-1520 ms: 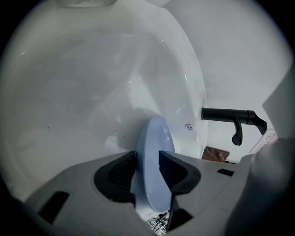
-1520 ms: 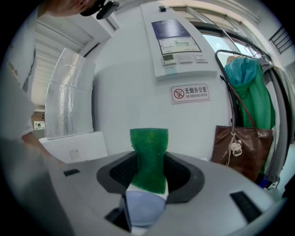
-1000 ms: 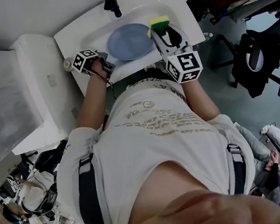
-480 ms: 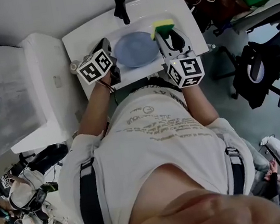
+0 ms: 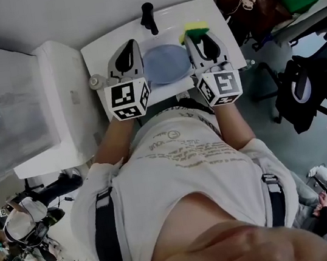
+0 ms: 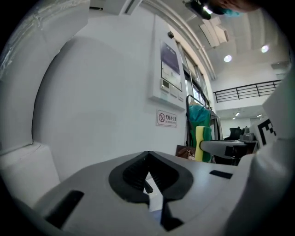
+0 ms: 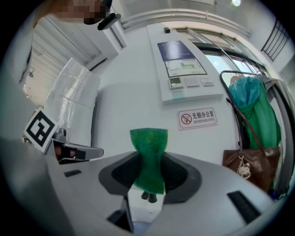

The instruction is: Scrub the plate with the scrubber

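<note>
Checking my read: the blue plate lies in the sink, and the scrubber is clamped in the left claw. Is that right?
Not quite. The scrubber is clamped in the right claw, not the left; the right gripper view shows it pinched there. The left claw is shut on nothing. The blue plate does lie in the sink.

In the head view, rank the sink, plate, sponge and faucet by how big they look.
1. sink
2. plate
3. sponge and faucet: they look about alike. The sponge is held up, probably nearer the camera, so these two stay unranked.
</note>
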{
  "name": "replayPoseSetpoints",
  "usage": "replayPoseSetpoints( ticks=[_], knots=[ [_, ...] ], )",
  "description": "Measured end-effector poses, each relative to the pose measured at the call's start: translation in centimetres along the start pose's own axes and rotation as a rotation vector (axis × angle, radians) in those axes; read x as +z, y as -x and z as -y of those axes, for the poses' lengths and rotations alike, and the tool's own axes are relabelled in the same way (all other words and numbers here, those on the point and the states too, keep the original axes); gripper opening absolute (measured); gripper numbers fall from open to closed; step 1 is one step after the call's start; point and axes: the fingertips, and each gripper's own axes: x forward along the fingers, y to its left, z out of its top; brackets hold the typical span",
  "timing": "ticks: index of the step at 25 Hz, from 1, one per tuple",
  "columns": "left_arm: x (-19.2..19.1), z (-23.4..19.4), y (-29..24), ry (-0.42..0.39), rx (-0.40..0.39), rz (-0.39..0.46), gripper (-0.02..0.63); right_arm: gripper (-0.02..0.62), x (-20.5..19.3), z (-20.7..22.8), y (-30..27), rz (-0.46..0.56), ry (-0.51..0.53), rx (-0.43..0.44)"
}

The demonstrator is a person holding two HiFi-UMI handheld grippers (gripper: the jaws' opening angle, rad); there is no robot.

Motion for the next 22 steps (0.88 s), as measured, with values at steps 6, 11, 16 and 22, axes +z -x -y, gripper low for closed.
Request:
replayPoseSetpoints(
  ticks=[6,11,16,22],
  knots=[
    [-1.5,0.0,1.7,0.027,-0.003,-0.055,0.021,0.146,-0.9,-1.9,0.9,-0.014,-0.001,-0.001],
    [-2.5,0.3,3.6,0.025,-0.02,-0.075,0.021,0.147,-1.7,-3.6,2.2,-0.024,-0.013,-0.009],
    [-3.2,0.1,5.2,0.036,-0.026,-0.082,0.021,0.147,-2.3,-5.3,3.1,-0.034,-0.012,-0.005],
    [-3.1,-0.3,6.7,0.051,-0.028,-0.083,0.021,0.147,-2.2,-6.8,3.7,-0.038,-0.01,0.003]
  ],
)
